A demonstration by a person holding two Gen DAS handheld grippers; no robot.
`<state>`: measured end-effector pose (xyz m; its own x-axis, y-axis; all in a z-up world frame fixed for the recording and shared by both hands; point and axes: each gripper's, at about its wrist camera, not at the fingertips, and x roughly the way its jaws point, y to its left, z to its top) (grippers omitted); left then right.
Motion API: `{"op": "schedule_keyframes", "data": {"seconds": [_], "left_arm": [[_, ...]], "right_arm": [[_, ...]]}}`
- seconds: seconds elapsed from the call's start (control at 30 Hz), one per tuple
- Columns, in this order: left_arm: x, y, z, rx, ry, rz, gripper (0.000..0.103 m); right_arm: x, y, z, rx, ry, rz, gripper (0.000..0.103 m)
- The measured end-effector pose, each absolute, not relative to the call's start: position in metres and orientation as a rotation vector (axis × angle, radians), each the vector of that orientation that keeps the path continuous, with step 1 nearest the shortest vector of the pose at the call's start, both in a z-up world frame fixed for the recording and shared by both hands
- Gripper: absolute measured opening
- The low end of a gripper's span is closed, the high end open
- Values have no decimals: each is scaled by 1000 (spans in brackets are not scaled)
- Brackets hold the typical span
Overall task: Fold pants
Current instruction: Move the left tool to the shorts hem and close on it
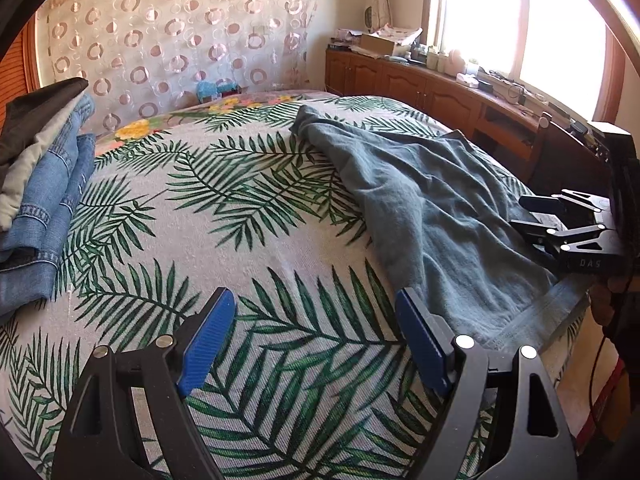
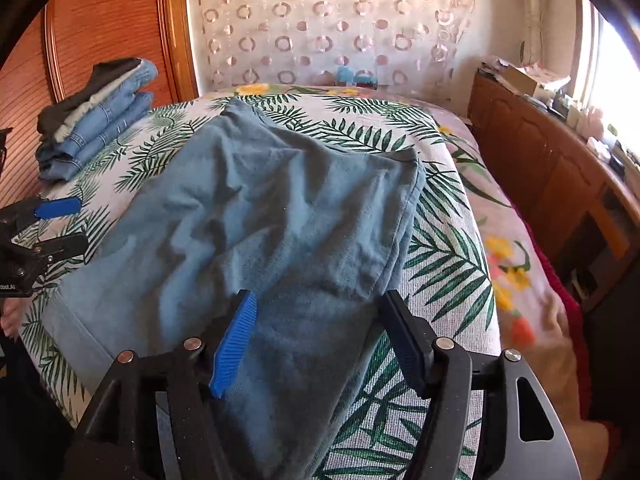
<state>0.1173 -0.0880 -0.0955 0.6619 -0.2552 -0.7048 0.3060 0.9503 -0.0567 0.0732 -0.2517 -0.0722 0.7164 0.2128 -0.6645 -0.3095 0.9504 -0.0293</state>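
Our right claw hangs with jaws apart over the blue-grey pants lying rumpled on the bed, our left claw wide and empty beside them; next we grip an edge to fold.

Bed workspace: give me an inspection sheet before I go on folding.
Surface: bed with leaf-print cover, mostly flat.
Job's things: teal pants lying crumpled on the cover, one end already lapped over, waistband at the near edge.
Clutter: stack of folded jeans with grey and dark garments on top, at the far left corner.
Grippers: left tool open over bare cover, nothing between its pads; right tool open over the pants, pads not pressing the cloth.
Cables: dark cable hanging under the right tool.
Surroundings: wooden cabinet crowded with small items beneath a bright window; circle-patterned curtain behind the bed.
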Motion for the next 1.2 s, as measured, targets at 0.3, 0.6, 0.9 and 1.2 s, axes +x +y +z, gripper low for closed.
{"op": "schedule_keyframes", "data": {"seconds": [0.3, 0.6, 0.9, 1.2], "left_arm": [[90, -100, -83, 31, 765, -413, 83], [83, -121, -91, 32, 813, -479, 77], [74, -126, -93, 17, 838, -534, 52], [68, -133, -95, 37, 857, -555, 45]], "right_arm": [[57, -250, -69, -114, 724, 241, 69], [3, -259, -63, -64, 687, 272, 67], [-14, -257, -65, -61, 690, 292, 66], [-17, -263, -67, -49, 691, 281, 66]]}}
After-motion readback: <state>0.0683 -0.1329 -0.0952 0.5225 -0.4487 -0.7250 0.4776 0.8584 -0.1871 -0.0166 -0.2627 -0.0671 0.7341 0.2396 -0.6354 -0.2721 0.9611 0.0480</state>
